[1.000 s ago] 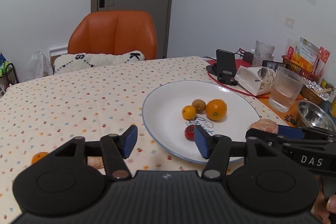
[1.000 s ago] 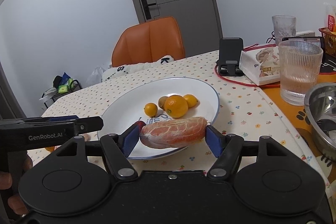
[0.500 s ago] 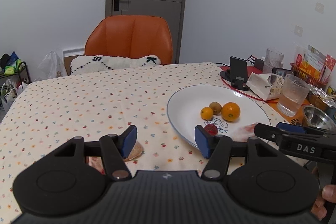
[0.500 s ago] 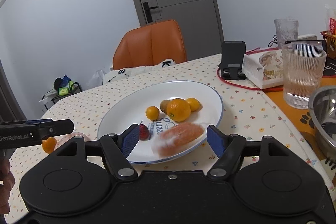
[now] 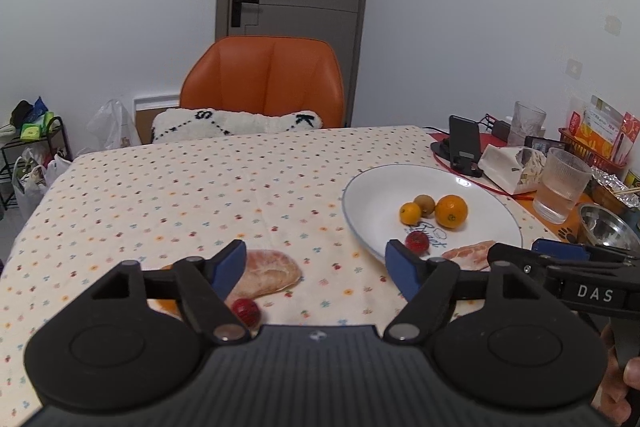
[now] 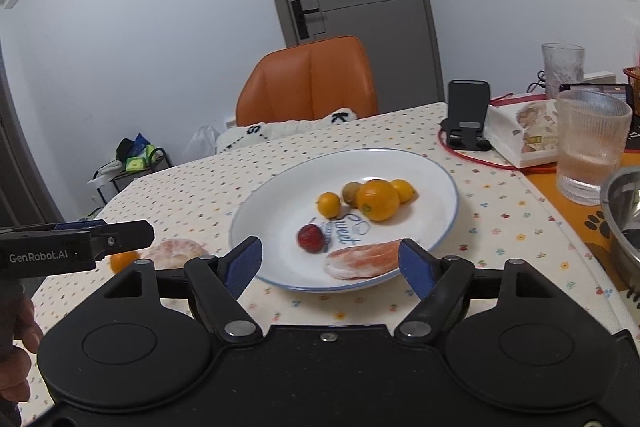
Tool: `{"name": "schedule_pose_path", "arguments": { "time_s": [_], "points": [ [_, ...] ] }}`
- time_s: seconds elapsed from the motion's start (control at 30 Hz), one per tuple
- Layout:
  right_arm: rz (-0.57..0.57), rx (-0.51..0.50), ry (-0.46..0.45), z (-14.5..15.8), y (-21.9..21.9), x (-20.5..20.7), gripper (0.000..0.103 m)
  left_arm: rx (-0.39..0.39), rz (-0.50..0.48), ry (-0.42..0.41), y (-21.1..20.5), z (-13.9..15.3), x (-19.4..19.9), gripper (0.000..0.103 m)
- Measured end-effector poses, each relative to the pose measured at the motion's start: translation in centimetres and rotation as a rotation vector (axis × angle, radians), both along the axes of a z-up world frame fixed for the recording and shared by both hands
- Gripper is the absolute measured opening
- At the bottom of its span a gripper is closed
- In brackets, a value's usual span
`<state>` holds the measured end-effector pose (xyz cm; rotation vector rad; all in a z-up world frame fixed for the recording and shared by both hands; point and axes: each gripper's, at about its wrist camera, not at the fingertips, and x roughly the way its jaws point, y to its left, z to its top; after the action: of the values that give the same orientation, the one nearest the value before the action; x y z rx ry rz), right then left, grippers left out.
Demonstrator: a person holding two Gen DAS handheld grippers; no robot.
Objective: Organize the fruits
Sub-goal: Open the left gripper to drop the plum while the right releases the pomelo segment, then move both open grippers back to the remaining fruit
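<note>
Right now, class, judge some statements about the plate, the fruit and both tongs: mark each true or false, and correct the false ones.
1. The right tongs grip a fruit. False: open, empty.
2. A peeled citrus piece lies on the plate. True.
3. A strawberry lies on the tablecloth. True.
4. The plate holds no strawberry. False: one lies there.
5. The left tongs are open. True.

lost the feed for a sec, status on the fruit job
Both hand-held grippers open, left, right. Peeled segment on plate. Another segment, strawberry, small orange wait on the tablecloth. Path clear.
</note>
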<state>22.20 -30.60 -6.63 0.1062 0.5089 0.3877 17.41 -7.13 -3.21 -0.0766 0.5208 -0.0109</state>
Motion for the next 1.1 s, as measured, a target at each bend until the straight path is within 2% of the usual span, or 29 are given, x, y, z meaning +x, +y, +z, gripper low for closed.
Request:
{"name": "schedule_pose_path", "arguments": {
  "time_s": [0.1, 0.37, 1.1],
  "points": [
    [0.019, -0.002, 0.001, 0.1, 0.7, -0.4, 0.077, 0.001, 0.02, 0.011, 0.6, -0.1, -0.5, 0.082],
    [0.059, 0.004, 0.009, 0.1, 2.5, -1.4, 0.083, -0.002, 0.057, 0.017, 2.7, -0.5, -2.4, 0.082],
    [0.17, -0.015, 0.034, -0.7, 7.3, -2.6, 0.083, -0.027, 0.108, 0.054, 6.8, -2.7, -4.6, 0.082]
  ]
}}
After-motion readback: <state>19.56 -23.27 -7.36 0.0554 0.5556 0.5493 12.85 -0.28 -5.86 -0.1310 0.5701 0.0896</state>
